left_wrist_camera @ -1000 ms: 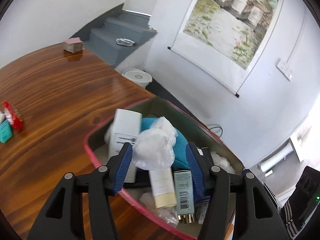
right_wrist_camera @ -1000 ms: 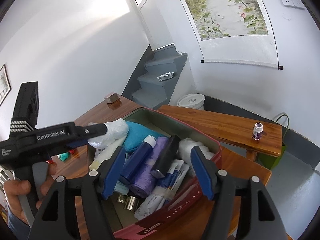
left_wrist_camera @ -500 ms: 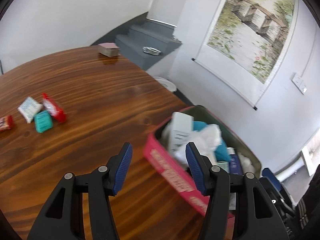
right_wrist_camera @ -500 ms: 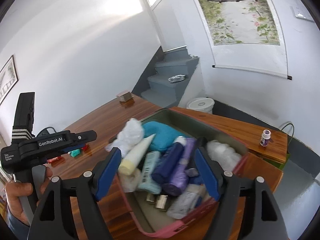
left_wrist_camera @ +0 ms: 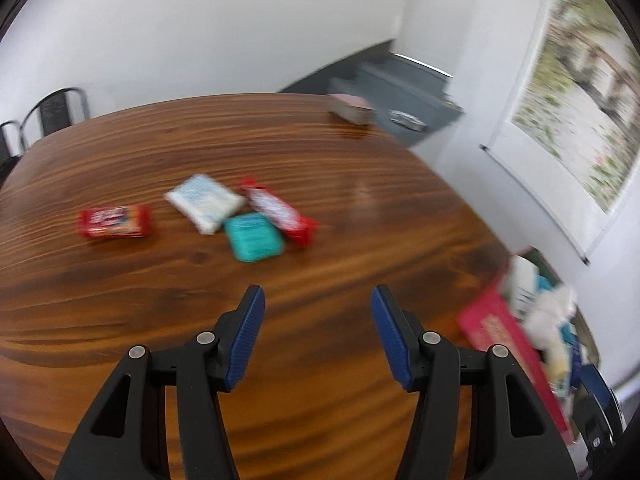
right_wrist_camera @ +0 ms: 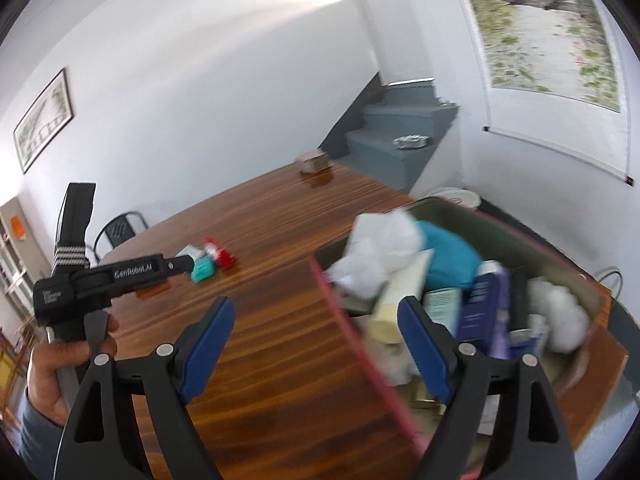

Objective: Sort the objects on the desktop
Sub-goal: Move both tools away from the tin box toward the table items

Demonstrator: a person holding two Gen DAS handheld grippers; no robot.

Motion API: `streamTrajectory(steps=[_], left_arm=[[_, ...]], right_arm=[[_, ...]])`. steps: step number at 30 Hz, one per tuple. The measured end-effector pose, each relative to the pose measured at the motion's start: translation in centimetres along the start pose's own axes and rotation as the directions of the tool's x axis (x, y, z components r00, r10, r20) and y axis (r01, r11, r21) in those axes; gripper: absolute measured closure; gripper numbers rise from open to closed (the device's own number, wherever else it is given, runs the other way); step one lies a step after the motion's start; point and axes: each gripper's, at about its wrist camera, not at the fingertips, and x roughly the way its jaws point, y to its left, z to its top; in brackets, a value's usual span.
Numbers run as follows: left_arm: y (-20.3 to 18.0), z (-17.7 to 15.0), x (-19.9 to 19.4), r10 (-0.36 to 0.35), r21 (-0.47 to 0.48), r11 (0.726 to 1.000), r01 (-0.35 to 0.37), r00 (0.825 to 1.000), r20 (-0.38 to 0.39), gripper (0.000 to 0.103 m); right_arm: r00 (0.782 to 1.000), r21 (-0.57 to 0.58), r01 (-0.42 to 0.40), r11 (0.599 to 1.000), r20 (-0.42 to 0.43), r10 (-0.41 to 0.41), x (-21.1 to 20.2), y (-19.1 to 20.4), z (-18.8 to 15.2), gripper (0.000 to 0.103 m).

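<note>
The left gripper (left_wrist_camera: 318,300) hung over bare wood of the table (left_wrist_camera: 120,288) with its blue pads (left_wrist_camera: 246,336) spread apart and nothing between them. Ahead of it, toward the middle of the tabletop, lay four small packets in a loose cluster: a teal packet (left_wrist_camera: 254,237) nearest the gripper, a red-and-white wrapper (left_wrist_camera: 280,215) touching the teal packet's far right side, a white packet (left_wrist_camera: 205,202) just behind the teal one, and a red packet (left_wrist_camera: 115,221) lying apart to the left. All were clear of the pads.

The right gripper (right_wrist_camera: 316,320) had just been opening its jaws, and they stood wide, empty, straddling the near left wall of the pink box (right_wrist_camera: 360,340); one pad hung over the tabletop, the other over the box's contents. No pad pressed on anything.

The box sat at the right edge of the tabletop, crowded to the brim. In it lay a crumpled white bag (right_wrist_camera: 380,248) at the far left corner, a teal pouch (right_wrist_camera: 452,256) beside the bag, a cream tube (right_wrist_camera: 400,300) slanting below the bag, a dark blue bottle (right_wrist_camera: 478,304), a black stick (right_wrist_camera: 520,300) and a white puff (right_wrist_camera: 560,312) toward the right wall. The picture was blurred, so the smaller items beneath could not be told.

A small brown block (right_wrist_camera: 316,162) stood at the far edge of the tabletop. The hand (right_wrist_camera: 60,364) holding the left gripper showed at the left of the right wrist view.
</note>
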Motion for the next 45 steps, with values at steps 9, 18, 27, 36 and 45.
streamTrajectory(steps=[9, 18, 27, 36, 45], left_arm=[[10.2, 1.3, 1.3, 0.158, -0.181, 0.970, -0.160, 0.987, -0.026, 0.044], [16.6, 1.8, 1.8, 0.216, -0.304, 0.927, -0.218, 0.976, -0.041, 0.044], [18.7, 3.3, 3.1, 0.214, -0.344, 0.913, -0.220, 0.975, -0.056, 0.044], [21.5, 5.8, 5.4, 0.239, -0.423, 0.874, -0.241, 0.969, -0.059, 0.044], [23.2, 6.3, 8.2, 0.177, -0.476, 0.859, -0.189, 0.982, -0.070, 0.044]], right_arm=[[0.995, -0.093, -0.077, 0.993, -0.065, 0.071, 4.5, 5.1, -0.1, 0.014], [0.985, -0.099, -0.119, 0.988, -0.139, 0.104, 10.4, 8.1, 1.2, 0.013], [0.988, -0.088, -0.099, 0.991, -0.124, 0.088, 13.9, 9.3, 3.0, 0.013], [0.985, -0.088, -0.066, 0.994, -0.164, 0.051, 15.6, 8.8, 1.9, 0.012], [0.979, -0.119, -0.105, 0.987, -0.185, 0.082, 15.6, 9.9, 1.4, 0.012]])
